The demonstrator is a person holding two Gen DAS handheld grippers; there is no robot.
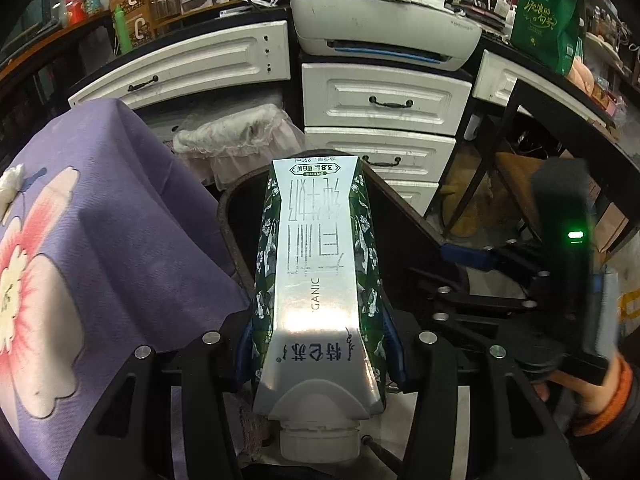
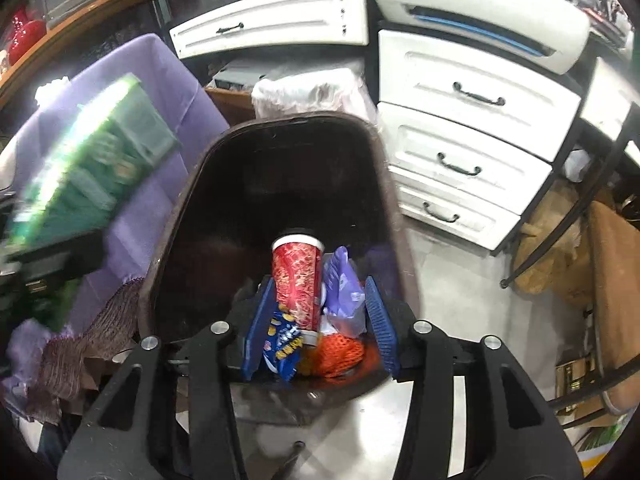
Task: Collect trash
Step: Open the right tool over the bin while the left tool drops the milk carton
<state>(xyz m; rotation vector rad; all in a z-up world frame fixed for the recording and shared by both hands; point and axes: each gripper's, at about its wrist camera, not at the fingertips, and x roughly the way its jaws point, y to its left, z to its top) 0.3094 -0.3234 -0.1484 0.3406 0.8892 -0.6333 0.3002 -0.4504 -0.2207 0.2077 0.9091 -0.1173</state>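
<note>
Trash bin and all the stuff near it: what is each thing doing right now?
Trash bin: open, trash at the bottom.
Milk carton: clamped in the left tool, above the bin.
Right tool: open, empty, over the bin.
Red cup: lying in the bin.
White drawers: all shut.

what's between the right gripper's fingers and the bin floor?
Right wrist view: right gripper hangs open over the bin; below it lie a red cup, blue wrapper, purple bag, orange netting.
</note>
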